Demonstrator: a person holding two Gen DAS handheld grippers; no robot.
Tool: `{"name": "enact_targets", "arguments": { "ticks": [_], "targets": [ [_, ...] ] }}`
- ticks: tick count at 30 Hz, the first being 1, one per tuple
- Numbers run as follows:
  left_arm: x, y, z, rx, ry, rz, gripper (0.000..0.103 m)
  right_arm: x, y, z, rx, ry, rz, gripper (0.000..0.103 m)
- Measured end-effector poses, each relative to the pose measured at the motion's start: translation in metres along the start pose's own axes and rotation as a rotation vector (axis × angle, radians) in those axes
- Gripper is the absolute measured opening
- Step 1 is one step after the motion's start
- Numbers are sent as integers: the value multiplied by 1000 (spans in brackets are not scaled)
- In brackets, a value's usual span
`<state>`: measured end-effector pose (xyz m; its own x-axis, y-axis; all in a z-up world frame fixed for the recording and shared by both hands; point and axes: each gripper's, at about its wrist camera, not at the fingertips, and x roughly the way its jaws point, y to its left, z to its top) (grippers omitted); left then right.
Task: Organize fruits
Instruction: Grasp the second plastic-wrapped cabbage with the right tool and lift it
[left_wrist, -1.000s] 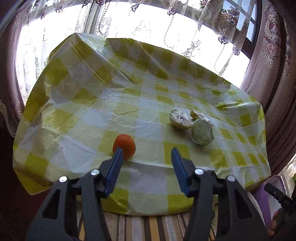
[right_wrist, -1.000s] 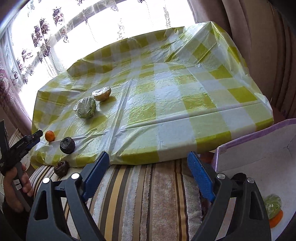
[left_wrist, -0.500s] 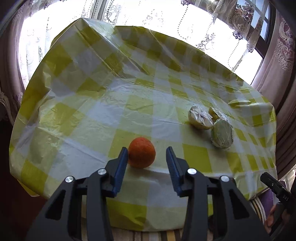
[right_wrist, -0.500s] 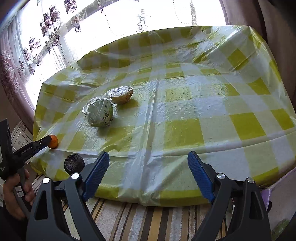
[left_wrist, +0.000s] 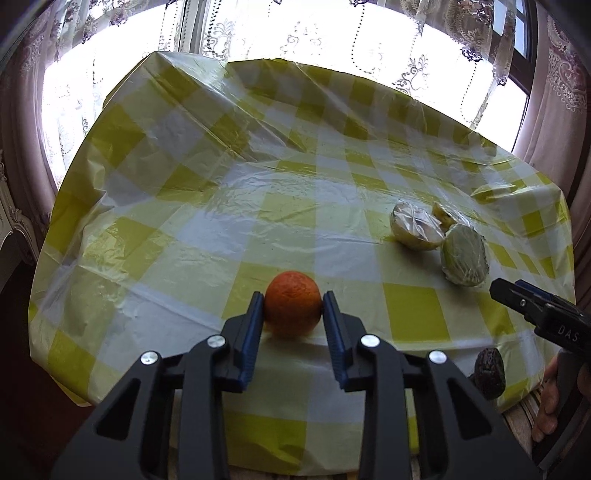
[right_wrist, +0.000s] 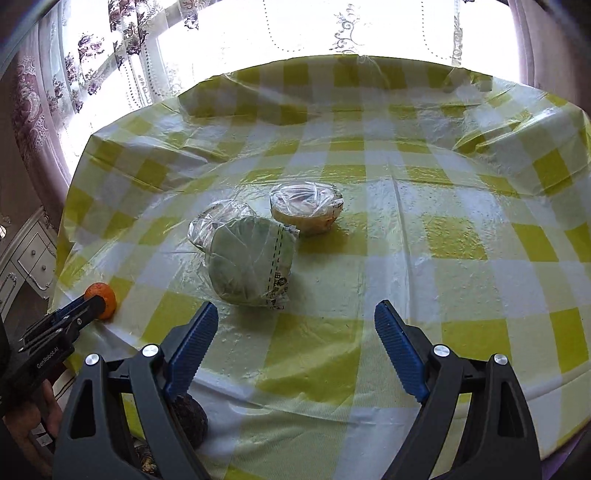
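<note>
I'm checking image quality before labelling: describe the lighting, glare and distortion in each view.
Left wrist view: window blown out white, glare streaks on the plastic tablecloth, fisheye bends the table edge; the orange between the left claw pads stays sharp. Right wrist view: the same backlight, sheen on the wrapped green fruit, dark rounded corners, the open right claw crisp.

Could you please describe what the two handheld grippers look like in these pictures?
Both look alike: the left gripper and right gripper have matte black, angular plastic bodies with triangular cut-outs and silver round screw heads. Their fingers carry blue ribbed pads. White lettering marks the side of each body. No cables or sleeves show.
</note>
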<state>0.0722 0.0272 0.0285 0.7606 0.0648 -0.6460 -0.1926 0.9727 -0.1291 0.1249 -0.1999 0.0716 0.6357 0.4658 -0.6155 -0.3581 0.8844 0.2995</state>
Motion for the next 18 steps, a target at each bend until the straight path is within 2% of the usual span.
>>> {"name": "enact_targets", "arguments": {
  "ticks": [8, 14, 15, 17, 18],
  "targets": [
    [0, 1, -1, 3, -5, -9, 33, 20, 36, 20, -112, 15, -50, 84],
    [-1, 1, -1, -3, -6, -15, 33, 37, 43, 30, -144, 55, -94, 83],
    [-1, 1, -1, -3, -7, -15, 33, 40, 43, 31, -144, 60, -96, 81],
    [-1, 1, -1, -3, -7, -14, 33, 44, 43, 30, -145, 74, -71, 65],
    [-1, 1, -1, -3, -7, -14, 33, 46, 44, 30, -145, 78, -64, 63]
  ]
}}
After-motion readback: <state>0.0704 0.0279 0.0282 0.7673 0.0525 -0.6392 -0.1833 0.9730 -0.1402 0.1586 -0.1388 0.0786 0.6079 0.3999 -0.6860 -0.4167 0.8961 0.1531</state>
